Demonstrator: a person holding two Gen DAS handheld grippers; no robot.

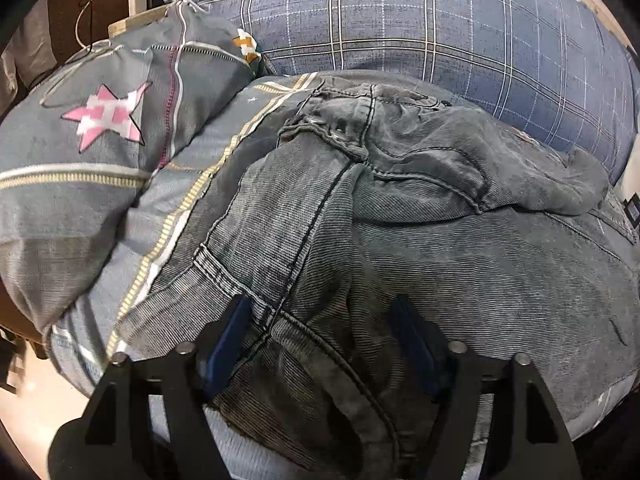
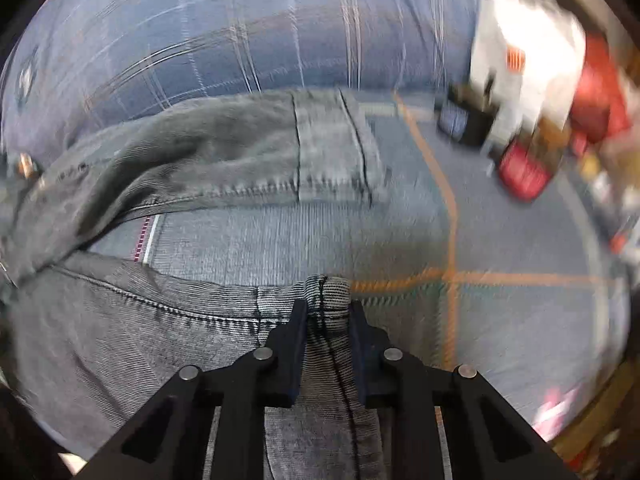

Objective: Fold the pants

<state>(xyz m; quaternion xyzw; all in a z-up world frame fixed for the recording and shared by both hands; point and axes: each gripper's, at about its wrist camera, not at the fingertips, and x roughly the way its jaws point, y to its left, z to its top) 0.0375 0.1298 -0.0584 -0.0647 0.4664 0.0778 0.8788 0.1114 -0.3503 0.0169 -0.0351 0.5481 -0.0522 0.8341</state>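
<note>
On the bed (image 2: 520, 320), right gripper (image 2: 329, 312) clamps a pants (image 1: 360, 220) hem fold. Left gripper (image 1: 320, 332) wide open over the denim, gripping nothing.

A blue plaid duvet (image 1: 420, 20) is spread across the back. A grey pillow (image 1: 92, 152) with a pink star (image 1: 106, 118) is seen at left, a white charger (image 1: 138, 0) behind it. Blurred red objects (image 2: 524, 168) are seen at right.

Right tool (image 2: 326, 312) clamped on pants (image 2: 192, 168)

Pants (image 1: 360, 208) — matt, ribbed grey denim
</note>
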